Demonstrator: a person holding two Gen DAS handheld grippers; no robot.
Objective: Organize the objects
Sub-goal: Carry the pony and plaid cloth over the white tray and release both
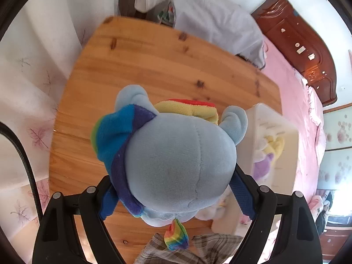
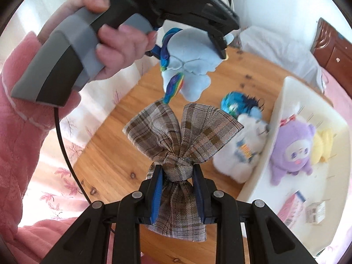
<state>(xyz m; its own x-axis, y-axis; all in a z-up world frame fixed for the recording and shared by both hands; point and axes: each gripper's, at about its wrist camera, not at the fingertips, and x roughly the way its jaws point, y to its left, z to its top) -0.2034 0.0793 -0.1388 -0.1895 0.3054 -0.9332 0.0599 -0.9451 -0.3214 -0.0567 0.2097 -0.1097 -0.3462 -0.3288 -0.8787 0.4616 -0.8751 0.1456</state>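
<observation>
My left gripper (image 1: 176, 189) is shut on a light-blue plush pony with rainbow mane and tail (image 1: 176, 154) and holds it in the air above the wooden table (image 1: 132, 66). The same pony (image 2: 189, 66) hangs from the left gripper at the top of the right wrist view. My right gripper (image 2: 178, 187) is shut on the knot of a brown plaid fabric bow (image 2: 182, 136), held above the table just below the pony's tail. The bow's edge shows at the bottom of the left wrist view (image 1: 198, 248).
A white bin (image 2: 292, 101) stands at the table's right, holding a purple plush (image 2: 292, 147), a yellow plush (image 2: 323, 145) and small boxes (image 2: 292, 206). A white plush (image 2: 242, 147) and a blue furry toy (image 2: 237, 103) lie on the table beside it. A pink bed lies beyond.
</observation>
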